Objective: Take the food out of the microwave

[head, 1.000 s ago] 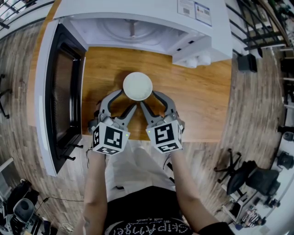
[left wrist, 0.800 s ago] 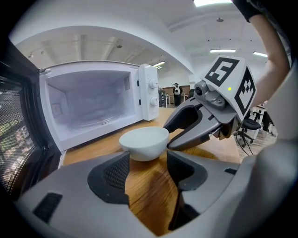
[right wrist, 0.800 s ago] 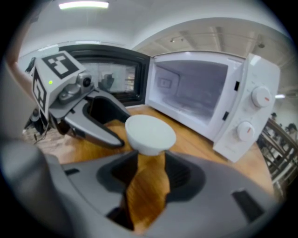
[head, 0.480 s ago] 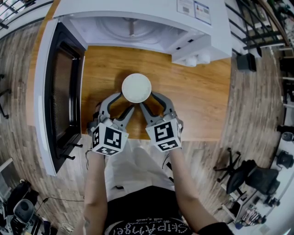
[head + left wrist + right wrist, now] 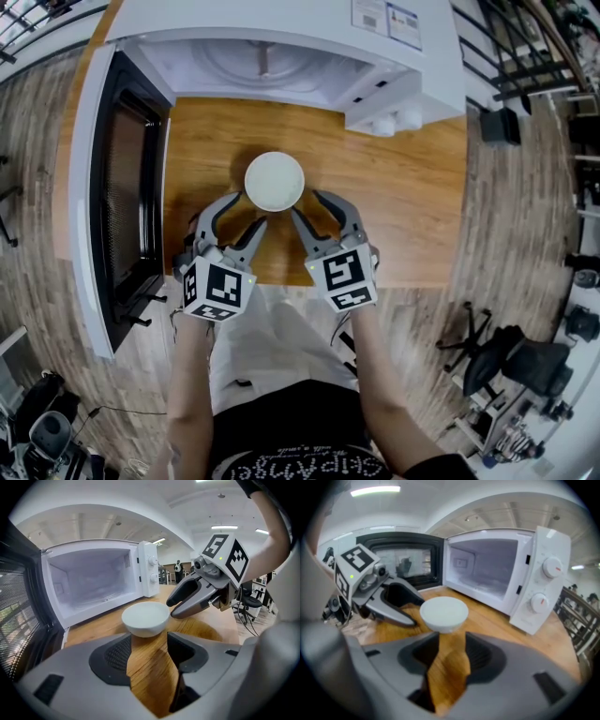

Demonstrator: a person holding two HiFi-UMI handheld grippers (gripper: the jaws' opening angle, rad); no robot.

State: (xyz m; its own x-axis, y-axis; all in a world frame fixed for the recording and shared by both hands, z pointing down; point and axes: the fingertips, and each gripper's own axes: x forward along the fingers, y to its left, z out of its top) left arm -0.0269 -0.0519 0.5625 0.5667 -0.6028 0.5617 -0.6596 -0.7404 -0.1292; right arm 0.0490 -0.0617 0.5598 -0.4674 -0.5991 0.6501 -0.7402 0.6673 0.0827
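White bowl [image 5: 275, 180] stood on the wooden counter [image 5: 403, 197] in the head view, outside the microwave [image 5: 281, 28], whose door [image 5: 122, 187] hung wide open. The bowl lay just ahead of both sets of jaws, in the space between the left gripper [image 5: 248, 213] and the right gripper [image 5: 308, 206], which angled in toward it from either side. Each pair of jaws stood spread, with only bare counter in the gap. Whether any jaw tip touched the bowl's rim could not be told from there.

From the left gripper view, the bowl [image 5: 146, 618] sat just beyond the tips of that gripper's own jaws, centred on the gap but not inside it. These jaws had just been closing a little, yet stood well apart with nothing between them. The right gripper [image 5: 174, 609] reached in from the far side of the bowl, its tips close beside the rim. The microwave's lit cavity [image 5: 89, 583] showed bare behind.

From the right gripper view, the bowl [image 5: 444, 612] again stood just past the jaw tips, ahead of the gap. These jaws had also just closed slightly and were spread wide over bare counter. The left gripper [image 5: 417, 612] lay beside the bowl's far side.
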